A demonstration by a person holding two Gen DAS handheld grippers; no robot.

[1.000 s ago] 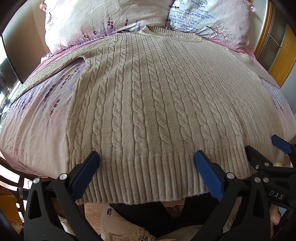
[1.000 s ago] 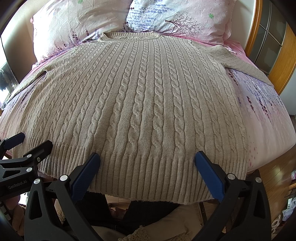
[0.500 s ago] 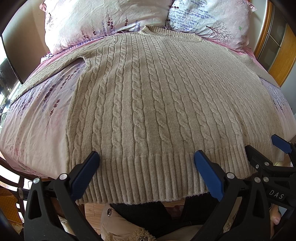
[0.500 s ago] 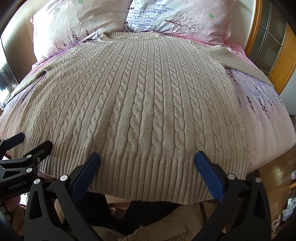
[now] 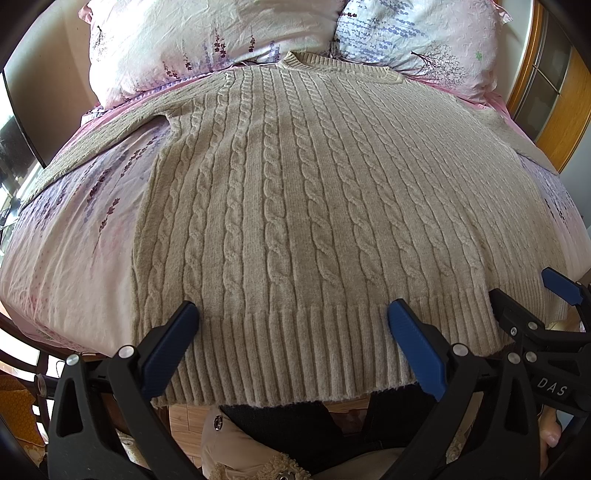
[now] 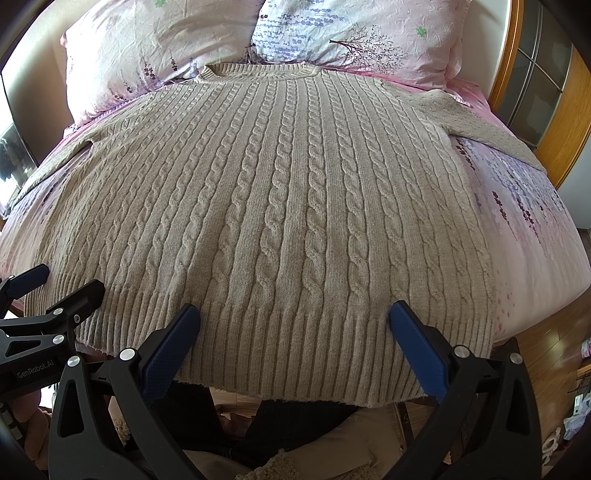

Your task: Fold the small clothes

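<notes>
I hover both hand-held grippers — left (image 5: 291,328), right (image 6: 293,328) — spread wide at the sweater's (image 5: 314,192) six-o'clock hem, laid flat on the bed (image 5: 70,236), ready for folding.

One cable-knit sweater (image 5: 295,206) lies on one bed (image 5: 66,266). Beyond the sweater's collar sit two floral pillows (image 6: 155,48) (image 6: 354,33). Two grippers (image 5: 291,332) (image 6: 293,334) hover at its hem, possibly touching.

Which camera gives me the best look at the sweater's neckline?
The right wrist view: the neckline sits near the middle of the frame, its whole ribbed curve visible between the two pillows. The left wrist view shows the same neckline more foreshortened, with its right end less distinct.
</notes>
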